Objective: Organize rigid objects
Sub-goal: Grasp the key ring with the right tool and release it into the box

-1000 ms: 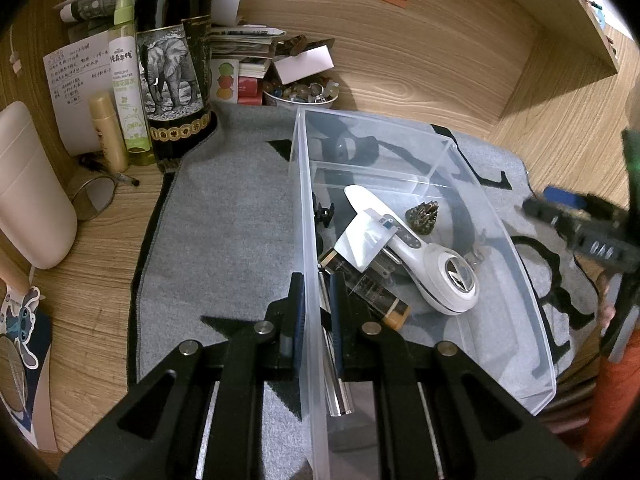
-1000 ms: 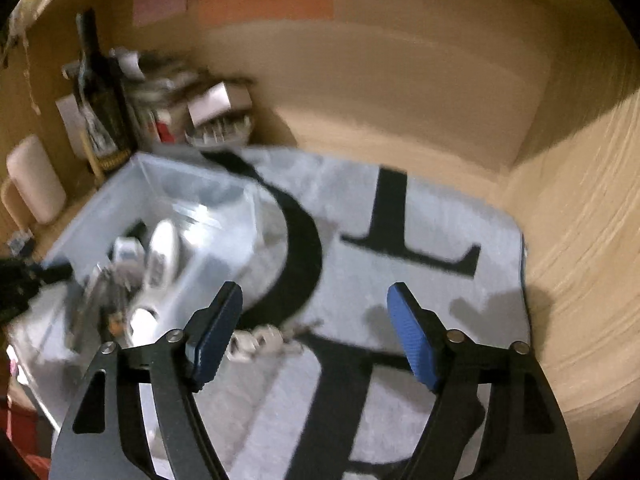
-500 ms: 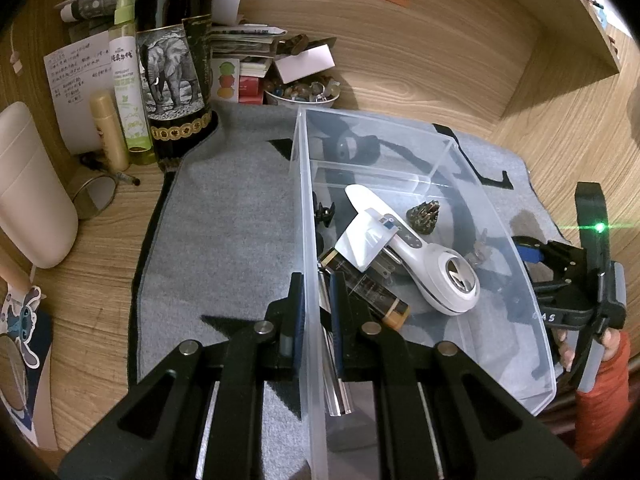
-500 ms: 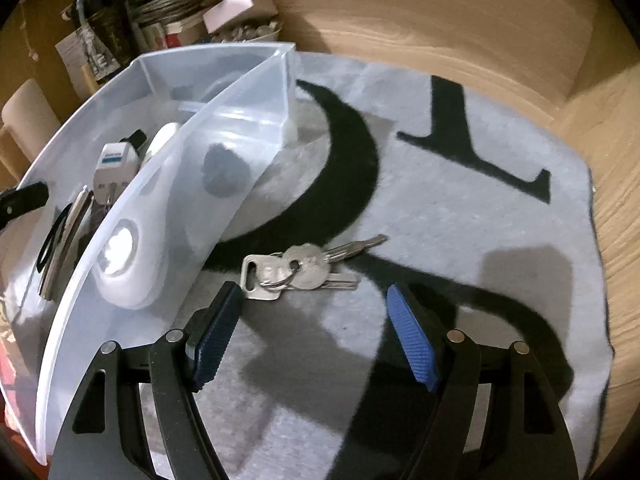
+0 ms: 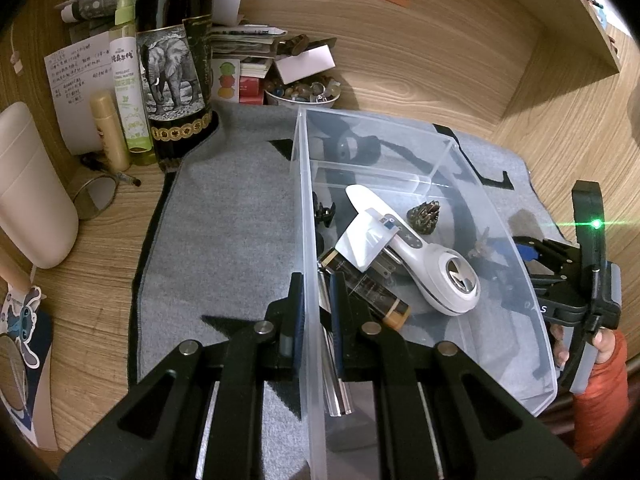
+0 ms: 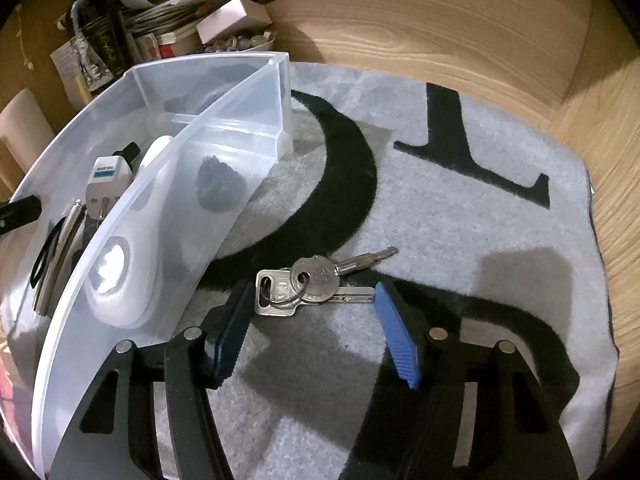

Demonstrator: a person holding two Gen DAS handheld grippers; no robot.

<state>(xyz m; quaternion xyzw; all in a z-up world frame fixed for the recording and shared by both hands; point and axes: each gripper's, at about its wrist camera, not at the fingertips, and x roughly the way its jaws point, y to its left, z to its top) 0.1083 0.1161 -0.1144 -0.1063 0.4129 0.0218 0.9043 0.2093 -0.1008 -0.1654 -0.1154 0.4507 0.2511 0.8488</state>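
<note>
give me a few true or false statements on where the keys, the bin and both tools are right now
1. The keys lie on the grey mat, outside the clear plastic bin. True.
2. The right tool is shut on the keys. False: it is open, with a finger on each side of the keys.
3. The left tool is clamped on the bin's side wall. True.
4. The white handheld device lies on the mat beside the keys. False: it lies inside the bin.
5. The bin holds nothing. False: it also holds a white plug adapter and a pine cone.
</note>
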